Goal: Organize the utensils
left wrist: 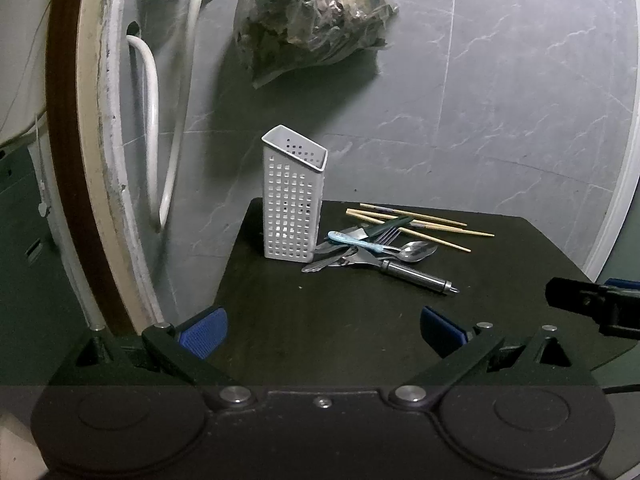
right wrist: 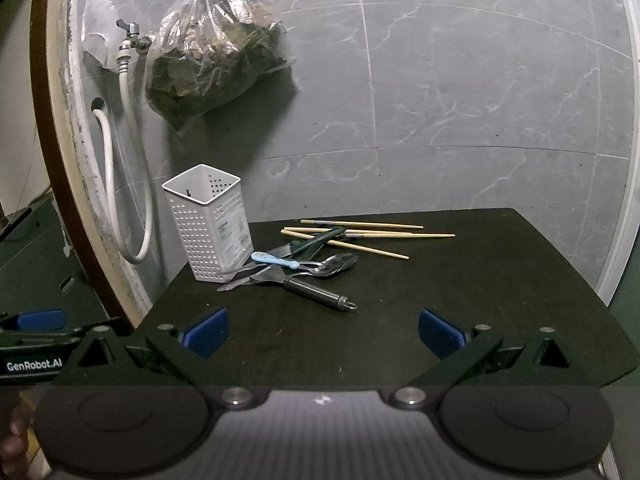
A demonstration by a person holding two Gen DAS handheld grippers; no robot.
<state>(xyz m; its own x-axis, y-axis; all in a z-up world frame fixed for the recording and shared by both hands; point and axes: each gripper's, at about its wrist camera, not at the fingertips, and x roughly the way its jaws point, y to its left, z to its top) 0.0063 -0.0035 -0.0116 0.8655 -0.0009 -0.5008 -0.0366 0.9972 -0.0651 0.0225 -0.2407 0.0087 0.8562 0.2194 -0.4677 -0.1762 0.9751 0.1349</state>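
- Dark bench (right wrist: pixel 460 300), set against a grey marbled tile wall (right wrist: pixel 480 100).
- White perforated utensil holder (right wrist: pixel 210 226) stands upright near the bench's far left corner, nothing visible inside it.
- Utensil pile lies on the bench just beside the holder's base: a spoon (right wrist: pixel 334 265), a small light-blue-handled utensil (right wrist: pixel 274 260) across the top, a metal-handled peeler (right wrist: pixel 320 294) with its handle pointing toward the near edge, a dark green-handled piece (right wrist: pixel 320 240).
- A fork (left wrist: pixel 386 235) shows in the left wrist view, tines lying among the pile.
- Wooden chopsticks (right wrist: pixel 372 236) lie scattered toward the far edge, some crossing; one end is under the green handle.
- Left gripper (left wrist: pixel 324 330) hovers over the near edge, jaws spread wide, blue pads (left wrist: pixel 204 330) bare, holding nothing.
- Right gripper (right wrist: pixel 324 330) likewise wide apart and empty, over the near edge, well apart from the pile.
- Clear plastic bag (right wrist: pixel 212 52) of dark contents hangs on the wall above the holder.
- White hose (right wrist: pixel 128 160) runs down from a tap (right wrist: pixel 132 38) at the left.
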